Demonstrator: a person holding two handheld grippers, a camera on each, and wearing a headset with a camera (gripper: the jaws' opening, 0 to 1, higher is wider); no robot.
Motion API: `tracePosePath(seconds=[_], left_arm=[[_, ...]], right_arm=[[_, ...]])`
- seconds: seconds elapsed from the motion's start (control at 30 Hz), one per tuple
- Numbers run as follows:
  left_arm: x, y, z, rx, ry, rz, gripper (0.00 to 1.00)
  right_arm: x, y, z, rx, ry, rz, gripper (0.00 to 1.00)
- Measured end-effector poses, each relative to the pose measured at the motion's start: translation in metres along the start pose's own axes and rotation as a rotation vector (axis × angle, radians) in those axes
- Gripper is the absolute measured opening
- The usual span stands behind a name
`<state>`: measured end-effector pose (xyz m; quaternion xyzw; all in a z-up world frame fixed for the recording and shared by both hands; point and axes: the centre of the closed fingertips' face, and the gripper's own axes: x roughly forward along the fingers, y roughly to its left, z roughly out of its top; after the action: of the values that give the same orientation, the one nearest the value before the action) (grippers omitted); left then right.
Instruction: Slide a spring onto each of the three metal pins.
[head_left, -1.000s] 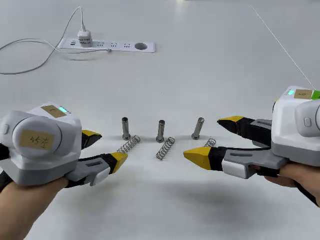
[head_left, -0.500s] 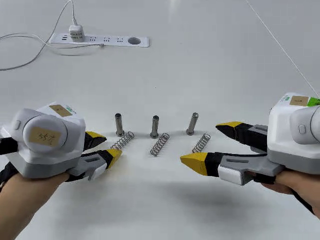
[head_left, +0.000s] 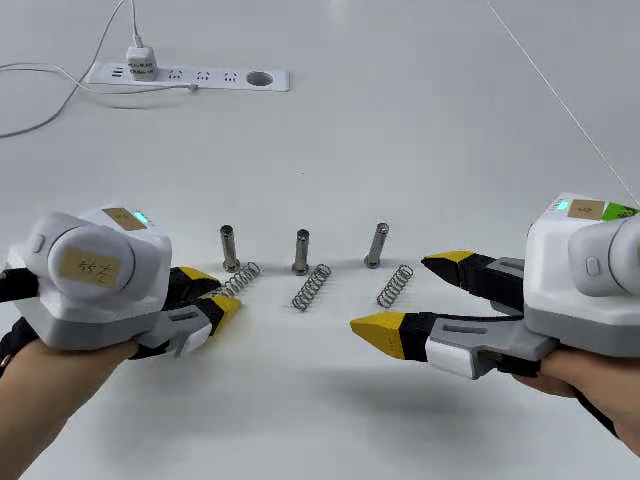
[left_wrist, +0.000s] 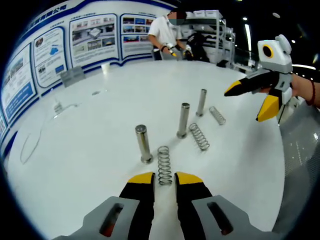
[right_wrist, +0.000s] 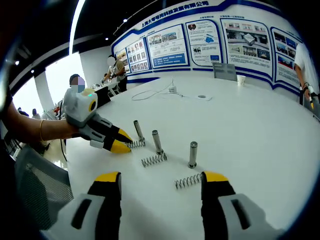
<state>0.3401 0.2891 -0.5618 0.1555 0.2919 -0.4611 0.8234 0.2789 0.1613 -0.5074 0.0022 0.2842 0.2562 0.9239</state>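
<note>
Workbench (head_left: 420, 140), white, carries a power strip (head_left: 190, 75) at the far left, with the right gripper (right_wrist: 161, 177) over the near right, jaws spread wide, and the left gripper (left_wrist: 164, 178) over the near left, jaws narrow. Its yellow tips flank the near end of the left spring (left_wrist: 164, 165); contact cannot be confirmed. Left pin (head_left: 229, 248), middle pin (head_left: 301, 251) and right pin (head_left: 376, 245) stand upright in a row at centre, with the left spring, middle spring (head_left: 311, 287) and right spring (head_left: 395, 285) each lying flat just near of its pin.
</note>
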Motion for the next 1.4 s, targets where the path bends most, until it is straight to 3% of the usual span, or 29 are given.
tracePosePath(seconds=[0.13, 0.5, 0.83, 1.13, 1.4], left_arm=[[0.000, 0.001, 0.000, 0.003, -0.001, 0.007, 0.12], [-0.006, -0.006, -0.002, 0.024, -0.012, 0.015, 0.10], [-0.026, -0.017, 0.016, 0.014, -0.107, 0.015, 0.10], [-0.040, -0.034, 0.032, 0.034, -0.197, -0.005, 0.10], [-0.052, -0.038, 0.044, 0.074, -0.272, 0.013, 0.10]], right_arm=[[-0.001, -0.001, 0.000, 0.002, 0.001, -0.005, 0.66], [-0.004, -0.001, 0.003, 0.036, -0.011, -0.010, 0.64], [-0.006, 0.009, 0.020, 0.038, -0.047, 0.010, 0.61], [-0.001, 0.028, 0.036, 0.108, -0.097, 0.091, 0.55], [0.002, 0.042, 0.050, 0.169, -0.145, 0.144, 0.50]])
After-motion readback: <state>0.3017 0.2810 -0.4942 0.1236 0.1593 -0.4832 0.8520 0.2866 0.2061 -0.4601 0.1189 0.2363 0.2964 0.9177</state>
